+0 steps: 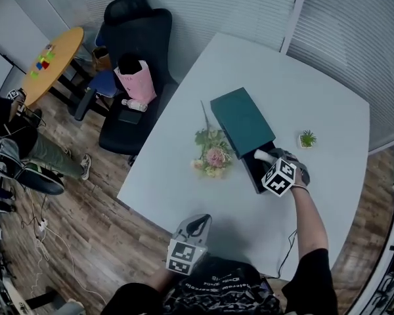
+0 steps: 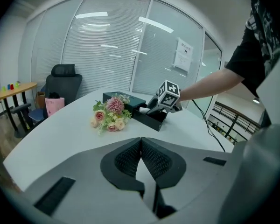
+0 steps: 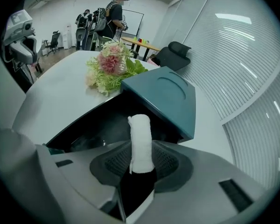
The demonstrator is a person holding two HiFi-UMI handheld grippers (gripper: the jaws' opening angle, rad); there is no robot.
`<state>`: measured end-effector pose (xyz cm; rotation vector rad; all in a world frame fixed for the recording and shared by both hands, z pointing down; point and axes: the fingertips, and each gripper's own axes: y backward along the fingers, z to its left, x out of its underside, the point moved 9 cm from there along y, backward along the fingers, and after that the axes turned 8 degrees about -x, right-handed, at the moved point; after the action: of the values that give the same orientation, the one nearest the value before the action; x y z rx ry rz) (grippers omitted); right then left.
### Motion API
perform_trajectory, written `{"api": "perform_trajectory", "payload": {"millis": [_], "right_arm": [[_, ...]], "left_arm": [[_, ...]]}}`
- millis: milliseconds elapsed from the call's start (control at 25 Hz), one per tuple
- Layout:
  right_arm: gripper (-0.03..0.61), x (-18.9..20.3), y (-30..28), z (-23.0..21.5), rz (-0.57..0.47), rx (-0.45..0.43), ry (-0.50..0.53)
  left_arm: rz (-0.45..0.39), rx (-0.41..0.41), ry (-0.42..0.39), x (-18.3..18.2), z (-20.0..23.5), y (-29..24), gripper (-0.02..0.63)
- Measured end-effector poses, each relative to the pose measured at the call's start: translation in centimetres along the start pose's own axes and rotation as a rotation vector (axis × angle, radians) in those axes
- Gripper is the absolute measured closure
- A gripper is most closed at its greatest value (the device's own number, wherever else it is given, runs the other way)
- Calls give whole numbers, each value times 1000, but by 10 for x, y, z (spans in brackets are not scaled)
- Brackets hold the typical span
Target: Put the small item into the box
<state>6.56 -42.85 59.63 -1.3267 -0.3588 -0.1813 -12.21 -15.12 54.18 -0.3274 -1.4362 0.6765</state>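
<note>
light: even, cool, overhead | edges: fisheye-warped, dark corners | focus: perhaps slightly soft

Wood floor [image 1: 85, 209], blk chair [image 1: 134, 44], blinds [image 1: 341, 38] w/ glare.

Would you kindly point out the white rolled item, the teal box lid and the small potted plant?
white rolled item [image 3: 141, 143]: right gripper view, middle of the roll.
teal box lid [image 3: 165, 97]: right gripper view, flat top.
small potted plant [image 1: 307, 138]: head view, green leaves.
</note>
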Motion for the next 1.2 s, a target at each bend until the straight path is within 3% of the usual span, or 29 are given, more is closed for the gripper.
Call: {"api": "perform_trajectory", "payload": {"millis": [480,520,600,640,880,1200], "right_arm": [[432,-4,-9,-2,41,-47,-2],[399,-5,-7,-1,22,-44,-17],[257,-8,0,-1,-32,-41,-70],[228,-10,3,-1,-54,-38,-94],[223,-11,37,3,-127,2,-148],[258,-7,112,21,-332,120,-296]], "left_arm": [[-13,-37,40,4,-4,3,595],[-18,-49,44,4,-3,5,595],[-28,-84,57,6,3,10,595],[-31,-97,64,6,6,12,595],[-51,-84,52,8,7,16,595],[-108,-1,10,2,-4,20,595]]}}
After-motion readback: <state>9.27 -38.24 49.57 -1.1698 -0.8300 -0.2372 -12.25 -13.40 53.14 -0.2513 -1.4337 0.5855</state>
